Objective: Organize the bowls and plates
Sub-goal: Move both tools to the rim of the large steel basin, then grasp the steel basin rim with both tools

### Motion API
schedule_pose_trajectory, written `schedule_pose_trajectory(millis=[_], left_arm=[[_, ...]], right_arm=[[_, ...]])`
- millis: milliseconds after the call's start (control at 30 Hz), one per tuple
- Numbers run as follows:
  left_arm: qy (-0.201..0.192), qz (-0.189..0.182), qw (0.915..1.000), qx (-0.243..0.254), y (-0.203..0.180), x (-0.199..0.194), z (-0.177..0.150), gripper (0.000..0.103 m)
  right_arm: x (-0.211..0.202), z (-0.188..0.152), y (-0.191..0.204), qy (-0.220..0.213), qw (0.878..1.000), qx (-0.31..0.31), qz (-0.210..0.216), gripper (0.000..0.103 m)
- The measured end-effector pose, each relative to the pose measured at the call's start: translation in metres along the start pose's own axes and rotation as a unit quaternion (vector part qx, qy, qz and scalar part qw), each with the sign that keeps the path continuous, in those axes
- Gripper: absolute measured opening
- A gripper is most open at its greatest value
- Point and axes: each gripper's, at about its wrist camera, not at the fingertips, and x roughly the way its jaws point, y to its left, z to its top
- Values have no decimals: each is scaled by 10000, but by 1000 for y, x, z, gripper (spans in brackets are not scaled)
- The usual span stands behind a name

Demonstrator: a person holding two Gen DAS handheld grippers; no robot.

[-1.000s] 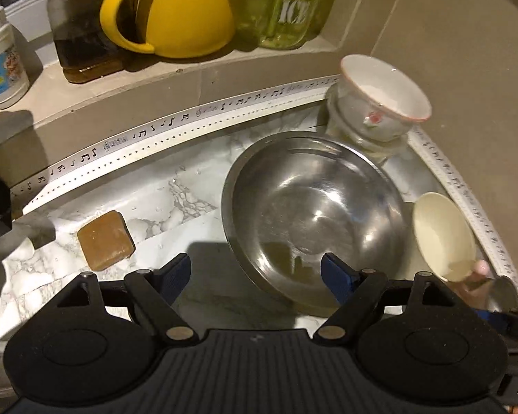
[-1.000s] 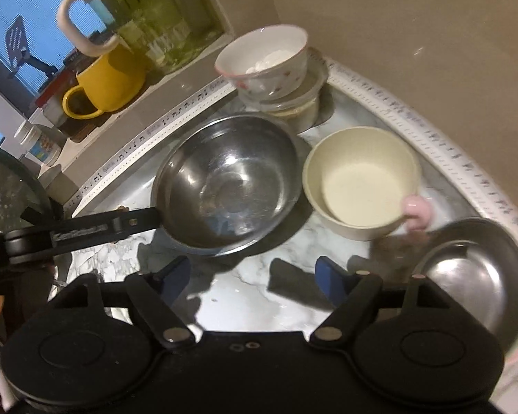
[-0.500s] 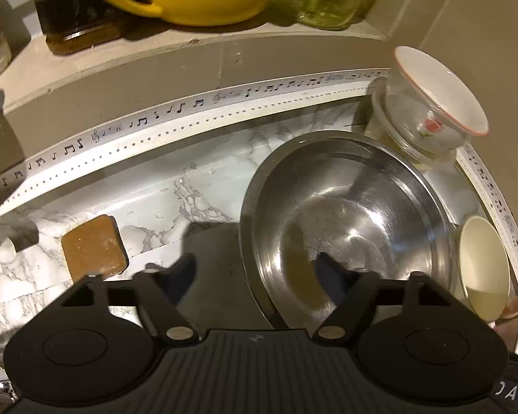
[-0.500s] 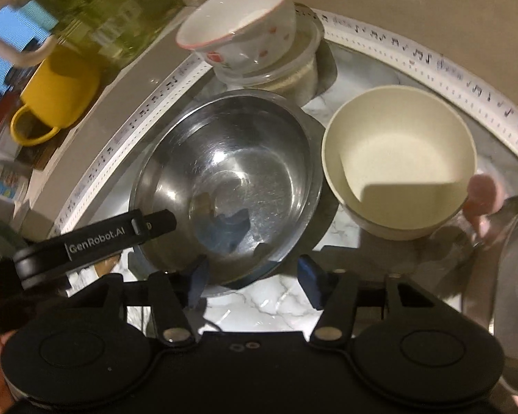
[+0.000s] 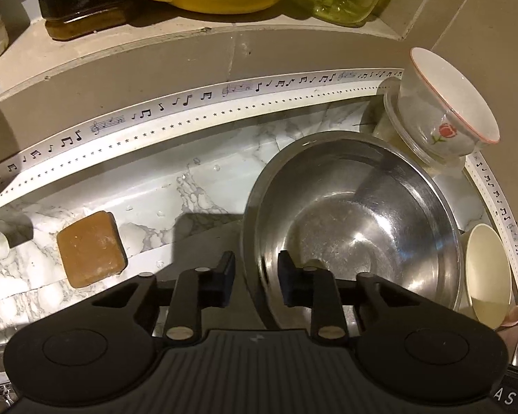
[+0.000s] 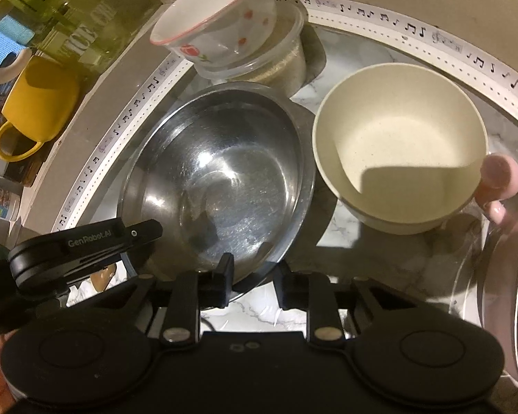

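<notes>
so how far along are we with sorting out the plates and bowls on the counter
Early. Done: only the flowered bowl sits nested in a clear container. In hand: both tools have just been closing on the near rim of the big steel bowl, the left tool and the right tool each straddling it, apparently gripping. Left: the cream bowl stands apart beside it, and a steel dish waits at the right edge.

Dim, warm light — hard shadows, fisheye-bent edges.
</notes>
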Motion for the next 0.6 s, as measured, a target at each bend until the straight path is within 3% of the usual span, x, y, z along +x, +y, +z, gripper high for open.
schedule_pose_trajectory(millis=[267, 600], left_arm=[[-2, -108, 9999, -25, 8, -14, -18, 17], [-182, -343, 9989, 258, 7, -72, -67, 16]], right_arm=[[-9, -7, 9, -95, 9988, -466, -65, 22], [-48, -36, 20, -342, 9926, -1156, -128, 22]])
